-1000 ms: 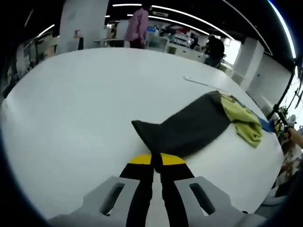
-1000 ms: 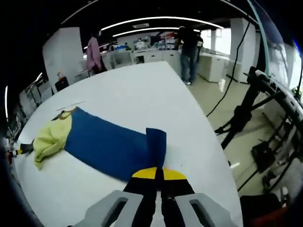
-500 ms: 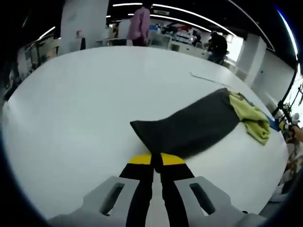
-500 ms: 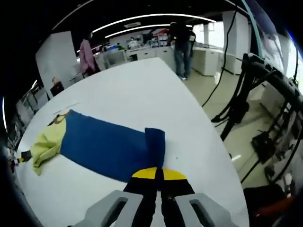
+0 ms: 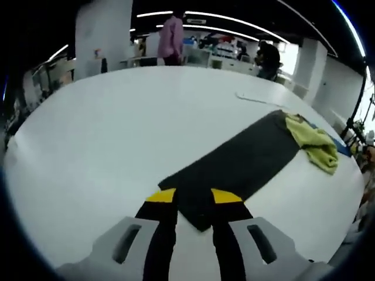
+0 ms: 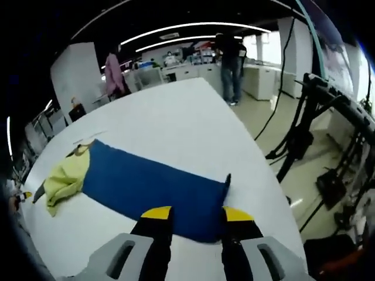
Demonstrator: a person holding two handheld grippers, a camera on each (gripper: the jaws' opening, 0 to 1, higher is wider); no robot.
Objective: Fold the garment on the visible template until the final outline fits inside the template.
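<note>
Both claws stand with jaws apart over a garment lying flat on the white table [image 5: 88, 134]. The left claw [image 5: 193, 196] straddles a corner of the dark grey garment [image 5: 234, 167], whose far end meets a yellow-green cloth [image 5: 316, 143]. In the right gripper view the garment shows blue, its near edge between the right claw [image 6: 196, 213] jaws.

Both claws — left [image 5: 194, 200], right [image 6: 197, 215] — seemingly agape

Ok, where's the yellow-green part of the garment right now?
The yellow-green part lies bunched on the white table at the blue garment's far end, left in the right gripper view.
</note>
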